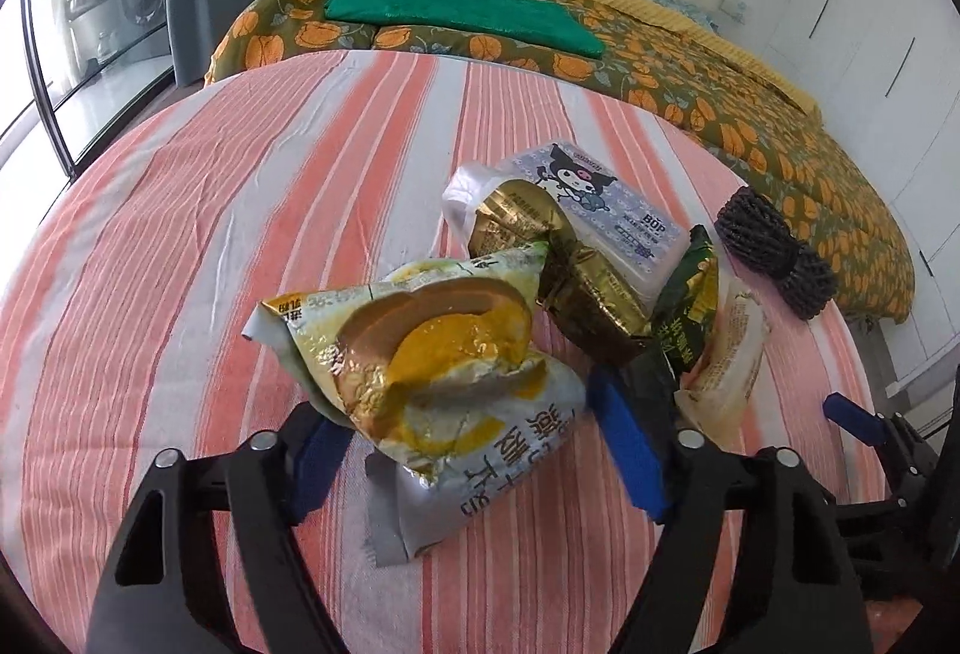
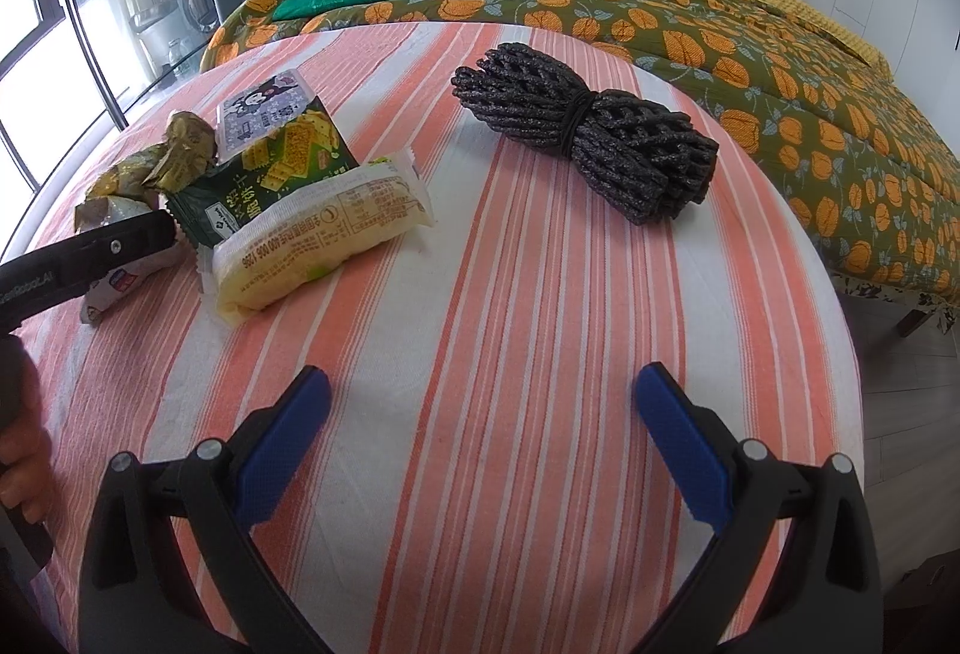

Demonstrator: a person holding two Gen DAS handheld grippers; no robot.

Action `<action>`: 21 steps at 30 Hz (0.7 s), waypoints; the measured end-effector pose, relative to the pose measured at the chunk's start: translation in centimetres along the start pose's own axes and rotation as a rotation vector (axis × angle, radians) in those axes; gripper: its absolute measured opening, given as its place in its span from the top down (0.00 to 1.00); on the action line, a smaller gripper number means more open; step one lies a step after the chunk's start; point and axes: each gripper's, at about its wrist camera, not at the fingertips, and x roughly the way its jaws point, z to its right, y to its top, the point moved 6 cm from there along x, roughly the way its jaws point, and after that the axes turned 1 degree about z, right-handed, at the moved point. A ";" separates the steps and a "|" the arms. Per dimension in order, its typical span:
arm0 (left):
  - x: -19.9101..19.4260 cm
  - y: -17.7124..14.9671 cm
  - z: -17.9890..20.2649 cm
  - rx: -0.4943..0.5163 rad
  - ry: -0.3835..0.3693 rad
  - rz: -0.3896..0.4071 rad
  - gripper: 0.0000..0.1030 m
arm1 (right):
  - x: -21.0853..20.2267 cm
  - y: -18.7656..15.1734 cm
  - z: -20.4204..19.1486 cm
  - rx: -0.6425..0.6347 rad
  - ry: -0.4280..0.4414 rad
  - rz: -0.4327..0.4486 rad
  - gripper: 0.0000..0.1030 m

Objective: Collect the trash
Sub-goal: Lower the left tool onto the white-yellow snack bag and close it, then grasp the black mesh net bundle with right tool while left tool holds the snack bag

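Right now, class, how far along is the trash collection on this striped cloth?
Done: nothing visibly; no bin or bag shows. In hand: the left tool straddles the yolk-print bag, though a firm grip is unclear; the right tool is open and empty. Left: the gold wrapper, green cracker packet, pale yellow packet, and perhaps the black bundle, all uncollected.
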 end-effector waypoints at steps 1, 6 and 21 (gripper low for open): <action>-0.3 -0.2 0.0 0.006 -0.008 -0.002 0.39 | 0.0 0.0 0.0 0.003 0.002 0.000 0.04; -3.2 -2.8 0.3 0.104 -0.061 -0.095 0.48 | -0.7 -0.7 0.2 -0.001 0.042 0.005 0.04; -6.4 -8.7 -1.0 0.119 -0.012 -0.063 0.10 | -1.3 4.7 7.0 -0.059 0.043 0.116 0.05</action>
